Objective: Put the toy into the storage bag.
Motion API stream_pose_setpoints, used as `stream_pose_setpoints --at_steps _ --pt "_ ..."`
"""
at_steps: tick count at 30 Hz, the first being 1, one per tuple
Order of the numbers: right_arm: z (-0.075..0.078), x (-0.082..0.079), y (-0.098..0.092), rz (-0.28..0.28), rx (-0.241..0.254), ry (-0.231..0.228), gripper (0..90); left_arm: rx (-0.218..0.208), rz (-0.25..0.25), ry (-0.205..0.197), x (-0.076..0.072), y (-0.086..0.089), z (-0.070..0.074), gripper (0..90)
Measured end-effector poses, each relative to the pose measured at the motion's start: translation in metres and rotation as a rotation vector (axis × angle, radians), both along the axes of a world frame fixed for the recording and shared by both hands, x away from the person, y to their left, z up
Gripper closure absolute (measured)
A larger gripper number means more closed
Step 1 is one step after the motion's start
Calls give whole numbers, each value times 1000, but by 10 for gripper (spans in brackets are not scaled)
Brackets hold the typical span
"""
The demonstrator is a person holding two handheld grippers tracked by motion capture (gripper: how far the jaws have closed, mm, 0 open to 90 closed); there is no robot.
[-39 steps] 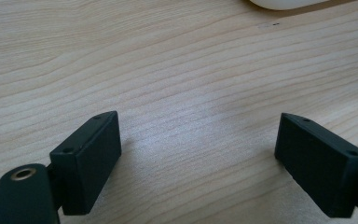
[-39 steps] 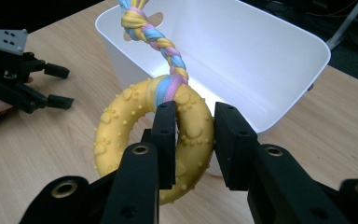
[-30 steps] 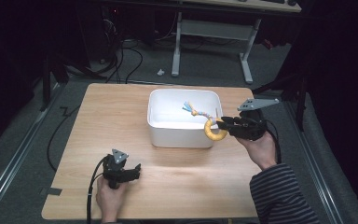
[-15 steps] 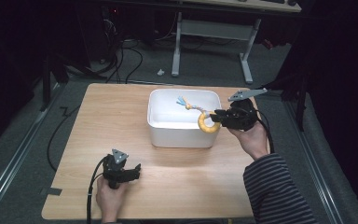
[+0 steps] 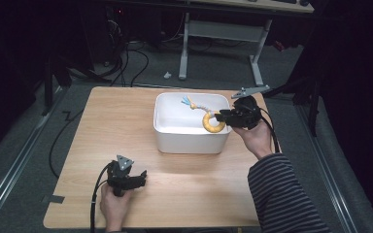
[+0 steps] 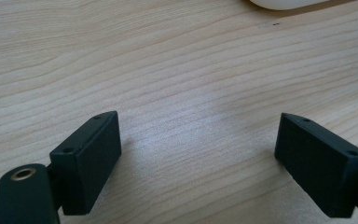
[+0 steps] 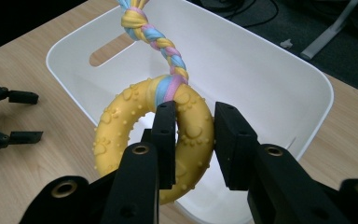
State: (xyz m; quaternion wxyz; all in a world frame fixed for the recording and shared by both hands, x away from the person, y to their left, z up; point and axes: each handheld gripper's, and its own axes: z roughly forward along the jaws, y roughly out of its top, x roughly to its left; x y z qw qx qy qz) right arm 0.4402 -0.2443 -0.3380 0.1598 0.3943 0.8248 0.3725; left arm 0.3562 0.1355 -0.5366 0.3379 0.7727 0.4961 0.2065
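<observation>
A yellow rubber ring toy with a pastel braided rope hangs over the right side of the white bin. My right gripper is shut on the ring. In the right gripper view the jaws pinch the ring on its right side, and the rope trails up over the bin's inside. My left gripper rests on the wooden table near the front left. It is open, and bare wood lies between its jaws. It also appears far left.
The bin stands at the back middle of the table. A desk frame with metal legs and cables lie on the floor beyond the far edge. The person's striped sleeve reaches in from the bottom right.
My right gripper has carried the ring from the bin's front right corner a little back and left, over the bin's right side. The left gripper has stayed put.
</observation>
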Motion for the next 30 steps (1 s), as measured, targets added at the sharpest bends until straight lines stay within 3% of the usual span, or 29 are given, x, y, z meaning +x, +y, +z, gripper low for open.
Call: stream_pose_setpoints --at_steps 9,30 --pt "-8 14 4 -27 0 24 712 0 -1 0 0 0 0 149" --pt "-24 32 18 -38 -29 75 711 -1 0 0 0 0 0 149"
